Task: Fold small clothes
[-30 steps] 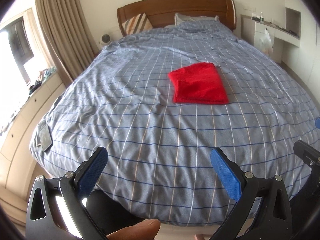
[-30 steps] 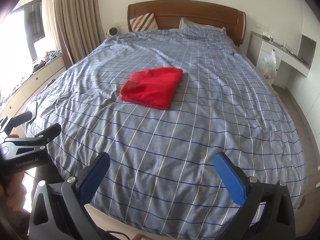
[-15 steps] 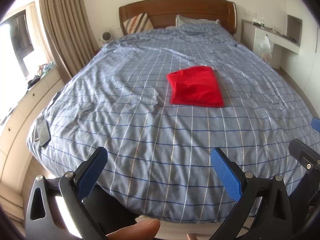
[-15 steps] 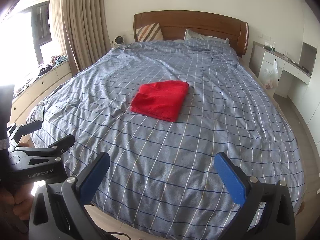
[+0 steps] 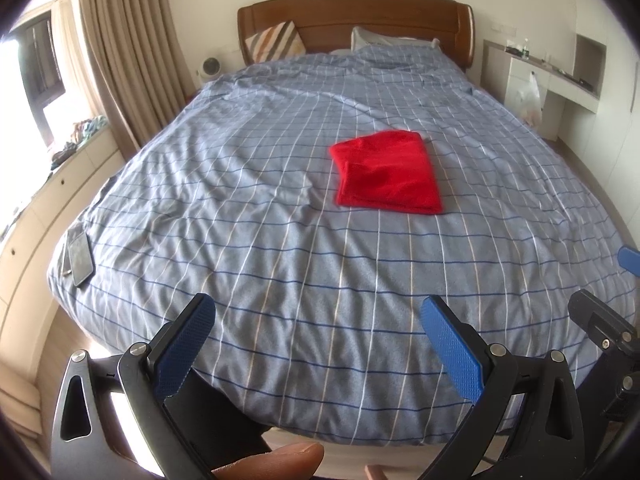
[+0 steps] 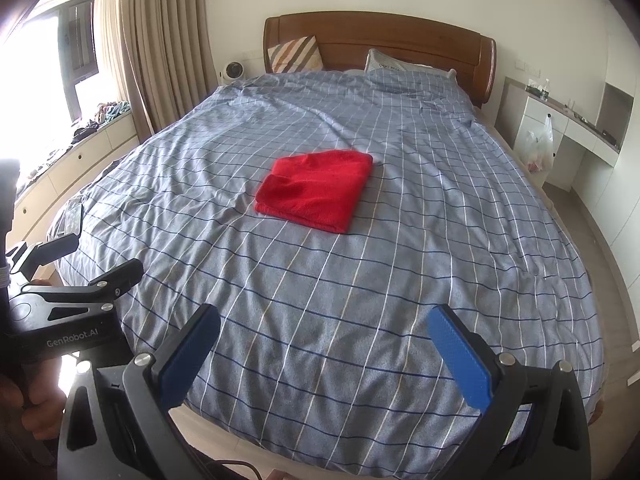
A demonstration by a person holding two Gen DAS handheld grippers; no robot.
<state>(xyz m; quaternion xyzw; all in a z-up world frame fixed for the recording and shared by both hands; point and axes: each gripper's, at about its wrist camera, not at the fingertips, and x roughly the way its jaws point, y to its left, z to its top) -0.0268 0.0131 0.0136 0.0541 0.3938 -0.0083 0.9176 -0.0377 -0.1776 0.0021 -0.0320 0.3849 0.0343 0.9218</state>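
Observation:
A red garment (image 5: pixel 388 176), folded into a flat rectangle, lies in the middle of the bed's blue checked cover (image 5: pixel 280 240). It also shows in the right wrist view (image 6: pixel 316 190). My left gripper (image 5: pixel 320 344) is open and empty, held off the foot of the bed, far from the garment. My right gripper (image 6: pixel 324 352) is open and empty too, beside the left one at the foot of the bed. The left gripper's body shows at the left edge of the right wrist view (image 6: pixel 76 296).
A phone (image 5: pixel 80 254) lies on the cover's near left corner. Pillows (image 5: pixel 276 42) lean on the wooden headboard (image 5: pixel 352 16). Curtains (image 5: pixel 128 60) and a low window cabinet (image 5: pixel 48 196) run along the left. A white desk (image 5: pixel 552 76) with a plastic bag (image 5: pixel 530 98) stands on the right.
Both grippers have pulled back from the bed and risen slightly, so the folded garment looks farther away. Both stayed open. The garment has not moved.

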